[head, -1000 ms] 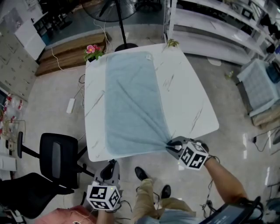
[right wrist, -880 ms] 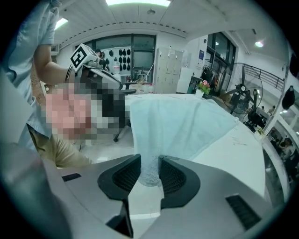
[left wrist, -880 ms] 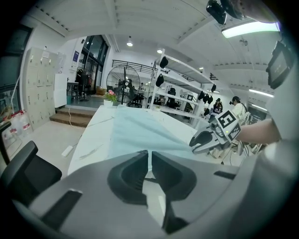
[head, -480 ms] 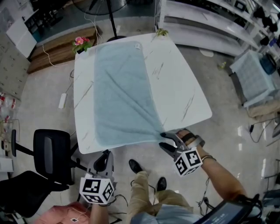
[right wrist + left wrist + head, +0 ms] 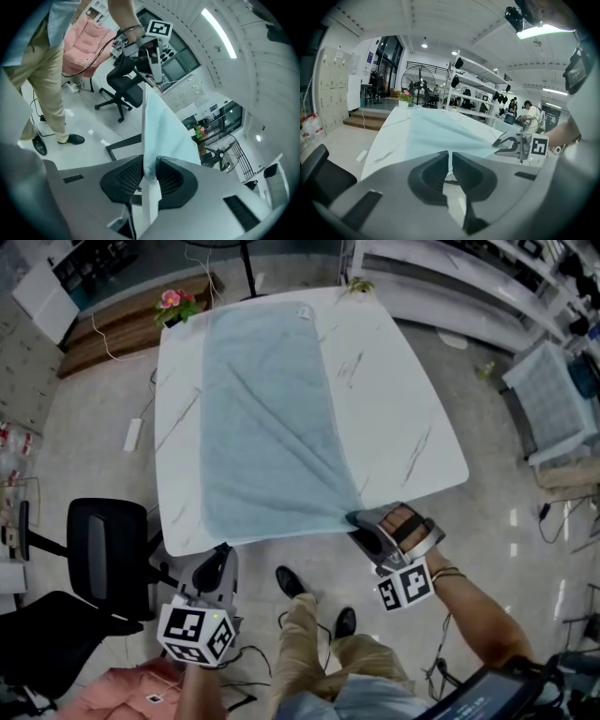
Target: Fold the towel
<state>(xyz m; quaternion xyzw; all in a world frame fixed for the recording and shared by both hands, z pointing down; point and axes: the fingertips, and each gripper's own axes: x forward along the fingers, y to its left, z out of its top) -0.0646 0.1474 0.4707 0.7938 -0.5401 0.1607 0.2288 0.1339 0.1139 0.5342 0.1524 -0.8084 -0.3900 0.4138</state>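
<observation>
Towel looks limp and light, best held at corners: right gripper, jaws just closing, pinches one; left gripper clenched empty

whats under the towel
The white table lies under the towel, bare on both sides. Anything between cloth and tabletop is covered and cannot be seen.
</observation>
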